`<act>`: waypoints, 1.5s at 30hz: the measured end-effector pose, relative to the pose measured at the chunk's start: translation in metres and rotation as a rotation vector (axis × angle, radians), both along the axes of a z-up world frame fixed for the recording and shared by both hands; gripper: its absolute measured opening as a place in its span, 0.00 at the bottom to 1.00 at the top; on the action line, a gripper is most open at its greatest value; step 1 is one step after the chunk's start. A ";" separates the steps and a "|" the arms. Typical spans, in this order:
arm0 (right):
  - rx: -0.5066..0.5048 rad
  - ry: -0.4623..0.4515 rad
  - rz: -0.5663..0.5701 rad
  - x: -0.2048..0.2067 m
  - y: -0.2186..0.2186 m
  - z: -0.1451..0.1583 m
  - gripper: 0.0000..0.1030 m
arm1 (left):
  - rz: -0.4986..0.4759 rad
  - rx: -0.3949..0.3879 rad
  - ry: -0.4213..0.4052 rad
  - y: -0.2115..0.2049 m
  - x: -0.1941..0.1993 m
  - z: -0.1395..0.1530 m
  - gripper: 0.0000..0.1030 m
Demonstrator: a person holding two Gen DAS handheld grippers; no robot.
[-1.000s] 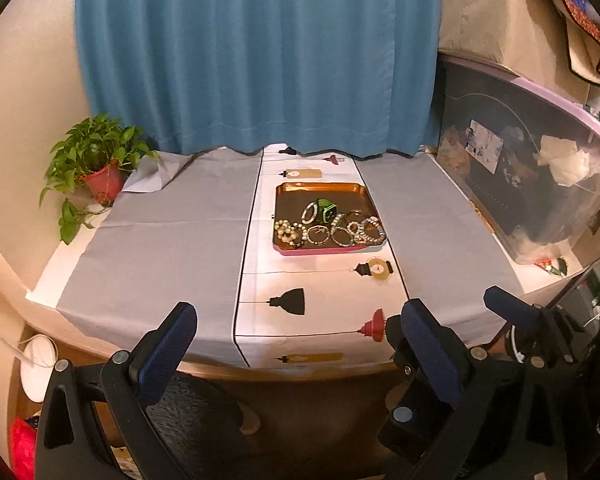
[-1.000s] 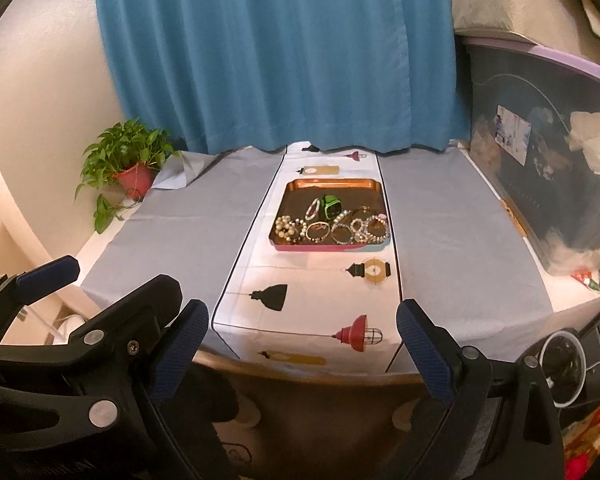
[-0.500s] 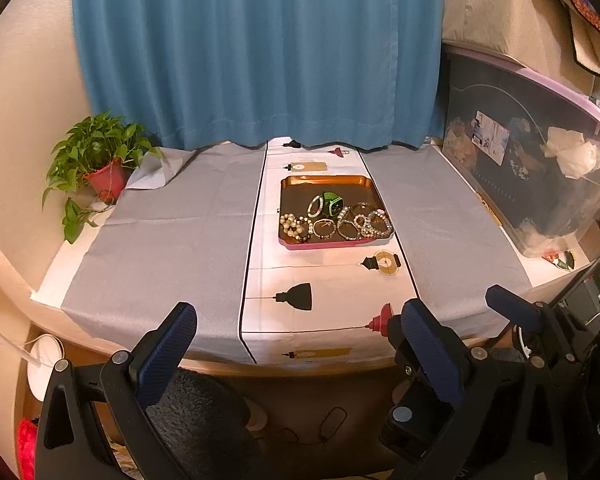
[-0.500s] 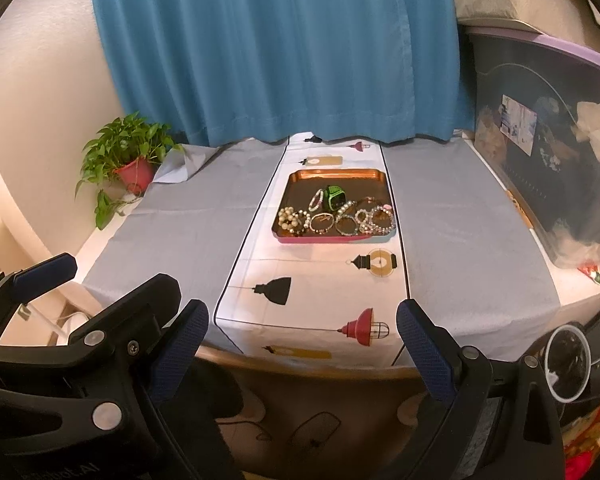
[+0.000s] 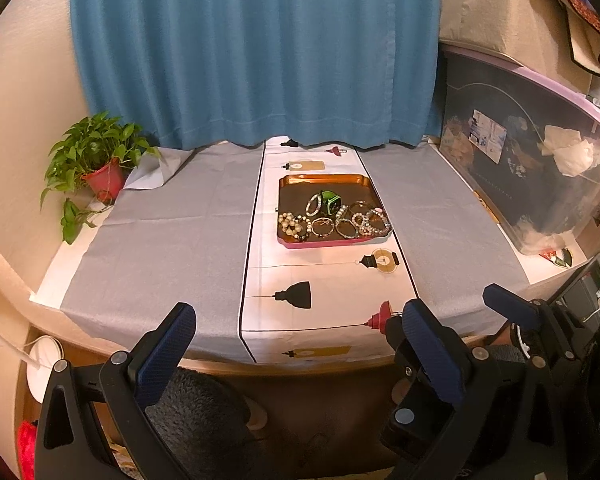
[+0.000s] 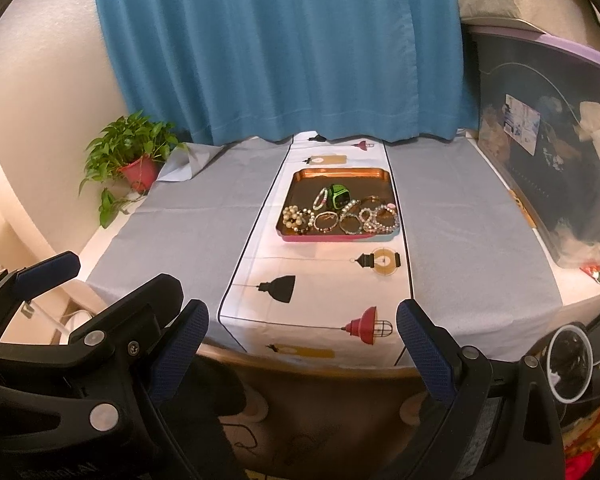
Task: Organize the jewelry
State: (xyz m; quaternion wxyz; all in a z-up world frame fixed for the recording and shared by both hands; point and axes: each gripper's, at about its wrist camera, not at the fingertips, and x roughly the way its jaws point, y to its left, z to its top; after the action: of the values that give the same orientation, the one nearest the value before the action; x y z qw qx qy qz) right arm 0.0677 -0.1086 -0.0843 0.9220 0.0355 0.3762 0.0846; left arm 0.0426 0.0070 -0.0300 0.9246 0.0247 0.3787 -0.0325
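Over the last second I've carried both grippers leftward, so the copper tray (image 5: 324,179) with the bracelets (image 5: 336,224) now sits further right in each view, and more of the table's near edge (image 6: 300,360) shows below it

My left camera looks forward over the table's (image 5: 148,240) near edge toward the curtain (image 5: 256,52), tray (image 5: 324,179) mid-frame and well off. My right camera faces the same way from just beside it. Both share the tray (image 6: 340,172), the plant (image 5: 96,156) at left, the bin (image 5: 540,152) at right.
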 end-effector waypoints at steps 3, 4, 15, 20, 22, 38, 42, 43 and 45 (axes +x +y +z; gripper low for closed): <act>-0.001 0.000 -0.003 -0.001 0.001 0.001 0.92 | -0.003 -0.003 -0.002 0.002 -0.001 0.000 1.00; -0.002 -0.001 -0.004 -0.001 0.002 0.001 0.92 | -0.003 -0.004 -0.005 0.001 -0.002 0.000 1.00; -0.005 -0.020 0.006 -0.006 0.004 0.006 0.92 | -0.003 -0.006 -0.016 0.005 -0.008 0.004 1.00; -0.006 -0.020 0.006 -0.007 0.005 0.007 0.92 | -0.002 -0.004 -0.015 0.005 -0.009 0.005 1.00; -0.003 -0.021 0.005 -0.008 0.006 0.008 0.92 | -0.001 -0.004 -0.014 0.006 -0.009 0.005 1.00; -0.005 -0.018 0.003 -0.009 0.007 0.008 0.92 | -0.001 -0.004 -0.011 0.007 -0.012 0.006 1.00; -0.004 -0.018 0.005 -0.009 0.006 0.008 0.92 | -0.001 -0.004 -0.010 0.007 -0.013 0.006 1.00; -0.004 -0.017 0.004 -0.009 0.007 0.008 0.92 | -0.001 -0.004 -0.010 0.006 -0.012 0.006 1.00; -0.005 -0.018 0.004 -0.009 0.007 0.008 0.92 | -0.001 -0.004 -0.011 0.006 -0.012 0.006 1.00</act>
State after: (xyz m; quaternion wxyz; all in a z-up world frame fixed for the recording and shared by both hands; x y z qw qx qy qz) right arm 0.0585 -0.1016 -0.0763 0.9253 0.0318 0.3680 0.0856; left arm 0.0309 0.0125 -0.0243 0.9268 0.0232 0.3734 -0.0336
